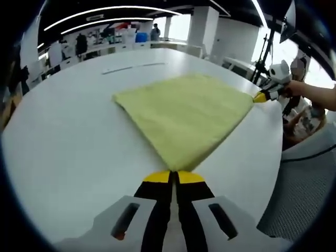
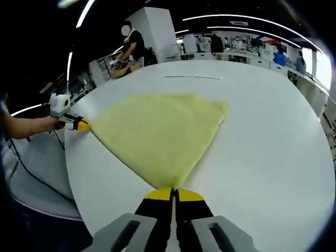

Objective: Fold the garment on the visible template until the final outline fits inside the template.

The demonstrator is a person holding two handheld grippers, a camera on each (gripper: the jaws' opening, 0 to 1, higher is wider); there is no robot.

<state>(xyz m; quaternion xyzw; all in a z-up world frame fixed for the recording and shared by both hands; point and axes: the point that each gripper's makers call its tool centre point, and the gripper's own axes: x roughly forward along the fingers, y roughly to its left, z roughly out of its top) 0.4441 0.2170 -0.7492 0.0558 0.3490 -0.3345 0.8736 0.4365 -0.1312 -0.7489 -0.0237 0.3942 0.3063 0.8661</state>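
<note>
Both grippers, left gripper [image 1: 174, 177] and right gripper [image 2: 173, 194], are pinching neighbouring corners of the yellow garment [image 1: 186, 113], lying flat toward twelve o'clock on the desk [image 1: 68, 142]; folding appears barely started.

- Left gripper view: low over the white table [image 1: 63, 142], close, facing across the yellow cloth [image 1: 184, 118].
- Right gripper view: from the adjacent corner; both share the cloth [image 2: 157, 131].
</note>
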